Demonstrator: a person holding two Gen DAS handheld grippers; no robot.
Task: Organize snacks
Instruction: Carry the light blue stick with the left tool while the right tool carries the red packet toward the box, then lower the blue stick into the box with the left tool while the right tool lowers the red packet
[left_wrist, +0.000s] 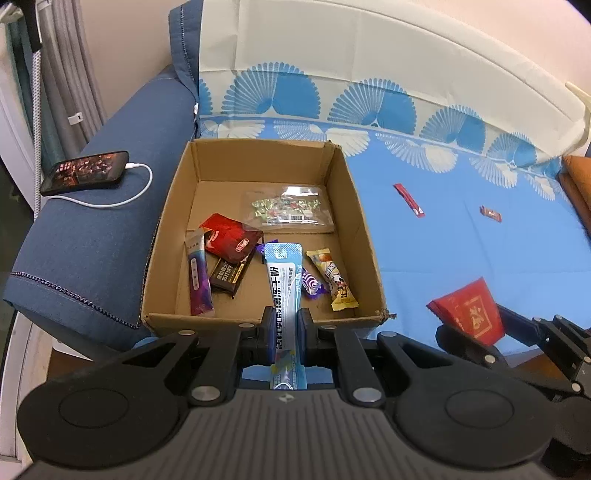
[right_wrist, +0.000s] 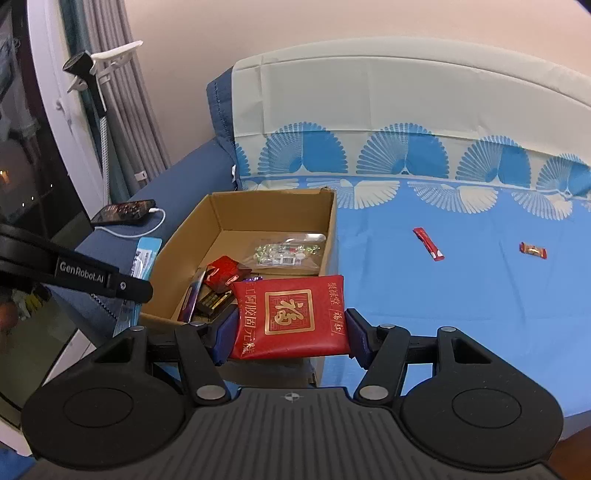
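An open cardboard box stands on the blue patterned cloth and holds several snack packets, among them a clear bag of sweets. My left gripper is shut on a long light-blue stick packet, held over the box's near edge. My right gripper is shut on a wide red pouch with gold characters, just right of the box's near corner. A red stick and a small red-brown candy lie loose on the cloth.
A phone on a white charging cable rests on the blue sofa arm left of the box. Curtains and a clamp stand stand at far left. An orange cushion sits at the right edge.
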